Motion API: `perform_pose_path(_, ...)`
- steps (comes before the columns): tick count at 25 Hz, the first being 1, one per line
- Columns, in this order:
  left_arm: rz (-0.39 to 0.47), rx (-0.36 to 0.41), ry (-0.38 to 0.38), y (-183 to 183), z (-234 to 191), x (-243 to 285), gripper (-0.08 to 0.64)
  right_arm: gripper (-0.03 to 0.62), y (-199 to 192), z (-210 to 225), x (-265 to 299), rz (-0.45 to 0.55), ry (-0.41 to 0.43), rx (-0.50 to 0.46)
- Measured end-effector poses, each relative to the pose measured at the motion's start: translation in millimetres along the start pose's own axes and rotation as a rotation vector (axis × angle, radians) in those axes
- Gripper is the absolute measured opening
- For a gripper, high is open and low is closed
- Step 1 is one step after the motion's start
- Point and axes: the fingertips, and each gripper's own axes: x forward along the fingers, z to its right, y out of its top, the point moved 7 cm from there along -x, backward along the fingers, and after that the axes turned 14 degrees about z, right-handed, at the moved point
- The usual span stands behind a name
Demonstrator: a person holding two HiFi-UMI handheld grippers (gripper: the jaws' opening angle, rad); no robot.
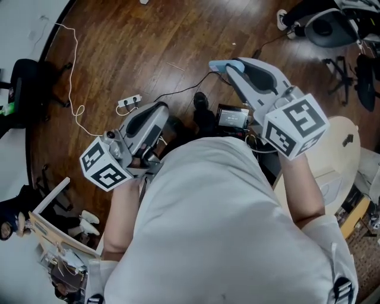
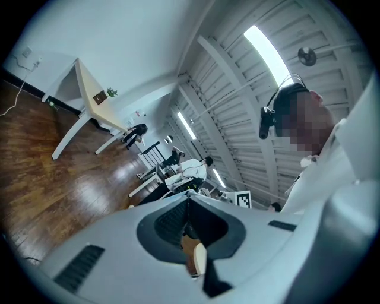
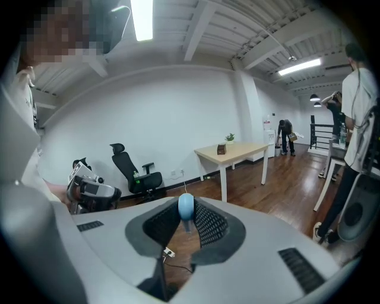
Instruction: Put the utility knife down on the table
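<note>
Carry step: right gripper (image 1: 231, 67) is gripping the blue utility knife (image 3: 186, 206) — next likely needing a reach to the far table (image 3: 234, 152) — left gripper (image 2: 189, 195) is idling, clenched empty.

Bright ceiling strip lights (image 2: 267, 50), fisheye-warped edges

place: open-plan office | signs: desk (image 3: 233, 152), office chair (image 3: 133, 172), wood floor (image 3: 279, 199), ceiling strip light (image 3: 141, 18)

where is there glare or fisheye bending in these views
Left gripper view: heavy fisheye bending, dark round border, ceiling lamp blown out white. Right gripper view: same bending, second lamp glaring. Head view: little bending, soft sheen on the wood floor.
</note>
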Motion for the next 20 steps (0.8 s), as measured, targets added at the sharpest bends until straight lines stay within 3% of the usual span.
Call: perform_pose_path(20, 0.075, 0.076, 0.101, 18, -9, 47, 0.003, 0.071, 8, 67, 28, 0.017, 0.091, 0.022)
